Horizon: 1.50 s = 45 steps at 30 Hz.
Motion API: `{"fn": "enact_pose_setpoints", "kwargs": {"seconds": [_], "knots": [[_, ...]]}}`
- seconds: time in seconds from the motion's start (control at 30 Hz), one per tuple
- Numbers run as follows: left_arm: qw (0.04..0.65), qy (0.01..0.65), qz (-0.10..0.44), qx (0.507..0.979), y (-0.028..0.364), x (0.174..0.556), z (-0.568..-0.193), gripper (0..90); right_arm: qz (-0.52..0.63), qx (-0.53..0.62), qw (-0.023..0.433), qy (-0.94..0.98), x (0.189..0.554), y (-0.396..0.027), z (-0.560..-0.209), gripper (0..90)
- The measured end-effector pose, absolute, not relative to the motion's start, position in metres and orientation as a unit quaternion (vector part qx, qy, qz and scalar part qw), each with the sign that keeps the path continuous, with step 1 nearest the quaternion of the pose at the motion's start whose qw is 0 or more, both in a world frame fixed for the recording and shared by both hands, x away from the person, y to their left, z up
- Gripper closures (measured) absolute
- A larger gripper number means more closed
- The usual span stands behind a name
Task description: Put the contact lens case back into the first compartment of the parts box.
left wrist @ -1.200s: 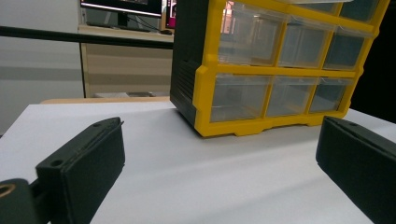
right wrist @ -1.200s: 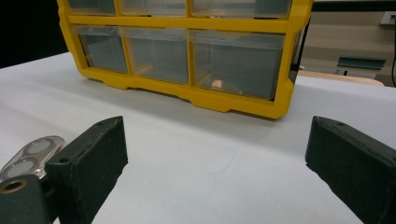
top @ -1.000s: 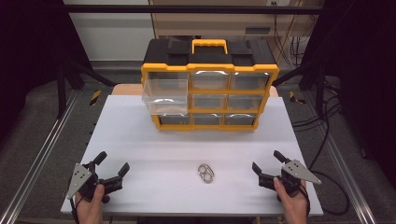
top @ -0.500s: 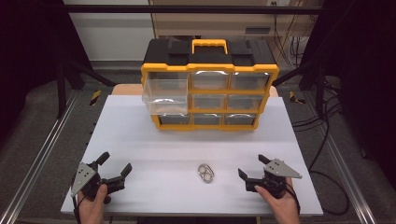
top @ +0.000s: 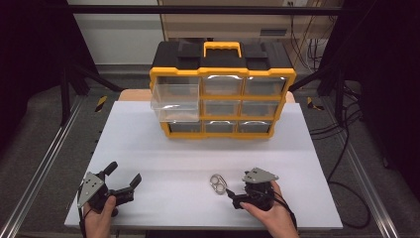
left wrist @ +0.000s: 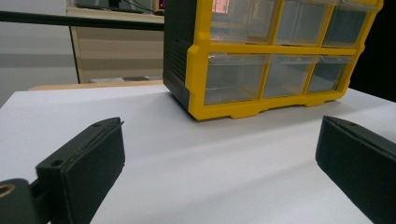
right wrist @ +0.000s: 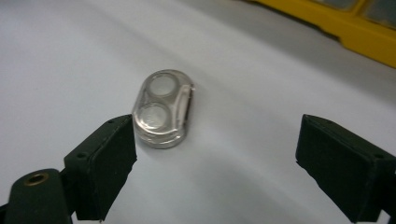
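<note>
Metal two-holed link just off the narrowing, spread right tongs; left tongs spread over bare table.

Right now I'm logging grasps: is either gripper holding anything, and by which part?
Nothing is held. The right gripper has just been closing, its jaws apart, with the metal link just ahead of them. The left gripper is open.

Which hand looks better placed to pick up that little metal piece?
The right. Its hand-held gripper has its jaws around the metal piece and has just been closing; the left hand-held gripper sits far off.
</note>
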<state>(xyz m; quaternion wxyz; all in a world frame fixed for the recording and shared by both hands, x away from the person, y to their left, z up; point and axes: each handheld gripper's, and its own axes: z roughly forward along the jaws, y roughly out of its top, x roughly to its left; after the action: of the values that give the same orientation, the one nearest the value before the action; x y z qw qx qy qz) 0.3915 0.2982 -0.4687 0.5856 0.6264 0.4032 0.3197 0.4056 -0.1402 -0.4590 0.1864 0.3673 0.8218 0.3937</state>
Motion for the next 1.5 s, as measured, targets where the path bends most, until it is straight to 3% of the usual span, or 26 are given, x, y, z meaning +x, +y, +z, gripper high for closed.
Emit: {"fn": "enact_pose_setpoints", "kwargs": {"seconds": [0.33,0.77,1.13,1.5], "knots": [[0.583,0.402,0.318,0.63,0.297,0.392,-0.469,1.2,0.353,0.367,0.163,0.845,0.418,-0.107,-0.46,21.5],[0.576,0.395,0.313,0.644,0.291,0.396,-0.471,1.2,0.322,0.381,0.149,0.854,0.43,-0.082,-0.475,46.9],[0.577,0.398,0.315,0.64,0.294,0.396,-0.47,1.2,0.361,0.393,0.149,0.833,0.431,-0.092,-0.467,49.1],[0.581,0.407,0.317,0.629,0.3,0.398,-0.469,1.3,0.436,0.401,0.187,0.783,0.439,-0.122,-0.419,49.1]]}}
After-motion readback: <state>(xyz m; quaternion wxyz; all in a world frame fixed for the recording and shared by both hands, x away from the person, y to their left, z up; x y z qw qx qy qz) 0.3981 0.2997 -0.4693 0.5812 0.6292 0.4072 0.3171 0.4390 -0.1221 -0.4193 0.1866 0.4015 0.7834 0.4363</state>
